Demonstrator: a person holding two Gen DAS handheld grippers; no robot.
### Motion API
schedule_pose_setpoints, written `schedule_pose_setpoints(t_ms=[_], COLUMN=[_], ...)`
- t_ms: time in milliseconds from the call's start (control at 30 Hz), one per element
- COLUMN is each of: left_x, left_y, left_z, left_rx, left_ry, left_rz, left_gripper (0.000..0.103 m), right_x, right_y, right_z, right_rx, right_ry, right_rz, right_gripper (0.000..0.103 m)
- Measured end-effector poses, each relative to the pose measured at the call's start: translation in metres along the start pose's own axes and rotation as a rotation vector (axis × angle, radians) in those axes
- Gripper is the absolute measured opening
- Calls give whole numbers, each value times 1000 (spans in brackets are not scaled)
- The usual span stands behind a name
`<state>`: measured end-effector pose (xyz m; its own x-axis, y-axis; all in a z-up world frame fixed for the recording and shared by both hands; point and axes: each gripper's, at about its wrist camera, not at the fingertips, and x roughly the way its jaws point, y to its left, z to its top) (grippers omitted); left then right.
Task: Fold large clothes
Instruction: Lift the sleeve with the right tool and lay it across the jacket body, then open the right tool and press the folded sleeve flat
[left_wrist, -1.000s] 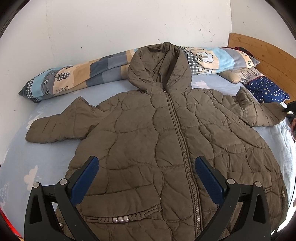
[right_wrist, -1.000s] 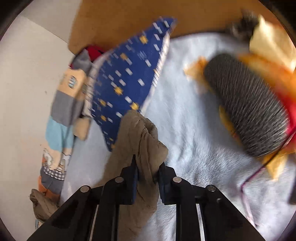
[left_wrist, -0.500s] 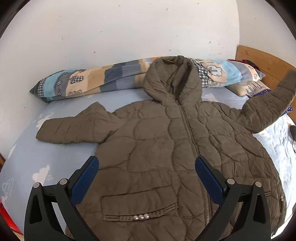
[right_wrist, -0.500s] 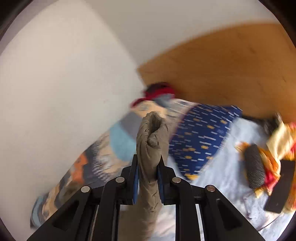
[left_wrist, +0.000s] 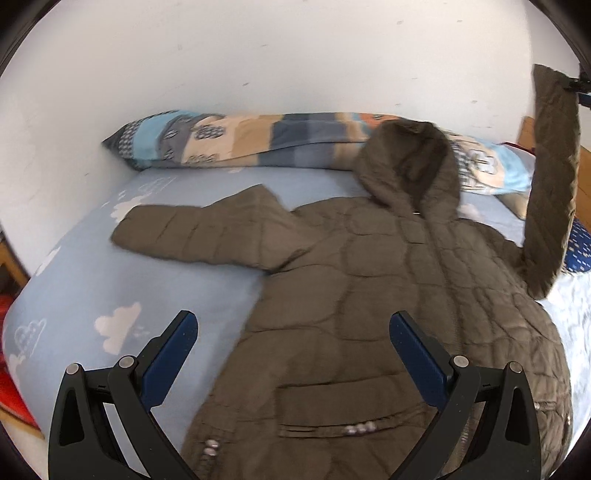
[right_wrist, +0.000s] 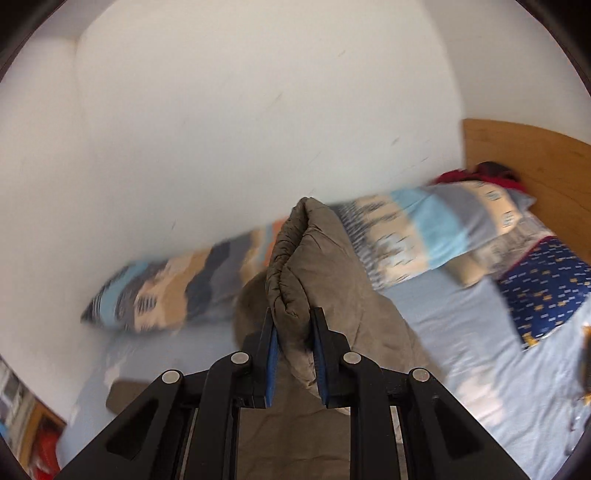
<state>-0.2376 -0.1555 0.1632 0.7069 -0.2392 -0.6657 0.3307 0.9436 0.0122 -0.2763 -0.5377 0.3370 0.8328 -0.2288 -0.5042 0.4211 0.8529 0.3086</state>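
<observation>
On the pale blue cloud-print bed sheet (left_wrist: 122, 291), a brown quilted hooded jacket (left_wrist: 369, 295) is spread front up. Its one sleeve cuff (right_wrist: 295, 273) is pinched and held raised by the right gripper (right_wrist: 293, 332). The left gripper (left_wrist: 293, 328) is held spread above the hem, nothing between its pads.

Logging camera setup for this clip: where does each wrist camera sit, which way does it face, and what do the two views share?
Left wrist: sits on the left gripper, jaws open and empty, looking down over the brown hooded jacket spread on the blue cloud-print sheet; the right gripper peeks in top right.
Right wrist: sits on the right gripper, raised, shut on the jacket's sleeve cuff, facing the white wall and wooden headboard.
Shared: jacket, lifted sleeve, patterned bolster pillow, sheet.
</observation>
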Motion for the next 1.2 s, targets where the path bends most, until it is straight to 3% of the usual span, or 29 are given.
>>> schedule_pose_setpoints(t_ms=[133, 300, 400, 533, 700, 900, 1200], left_x=[6, 9, 13, 19, 23, 22, 21], left_y=[17, 33, 41, 48, 49, 41, 32], left_z=[1, 2, 4, 5, 5, 5, 7], left_rx=[-42, -93, -113, -143, -160, -151, -136], left_ry=[22, 30, 29, 37, 38, 29, 17], left_rz=[45, 65, 90, 99, 97, 90, 100], left_gripper=[103, 103, 103, 103, 103, 103, 103], right_x=[69, 156, 190, 217, 228, 217, 179], right_y=[54, 93, 107, 122, 127, 138, 130], right_z=[-56, -144, -190, -228, -250, -254, -245], right_rx=[-65, -140, -154, -198, -290, -390, -463], right_ry=[115, 277, 357, 415, 440, 458, 399], right_rz=[22, 15, 25, 15, -2, 29, 24], right_gripper=[18, 18, 18, 18, 21, 46, 47])
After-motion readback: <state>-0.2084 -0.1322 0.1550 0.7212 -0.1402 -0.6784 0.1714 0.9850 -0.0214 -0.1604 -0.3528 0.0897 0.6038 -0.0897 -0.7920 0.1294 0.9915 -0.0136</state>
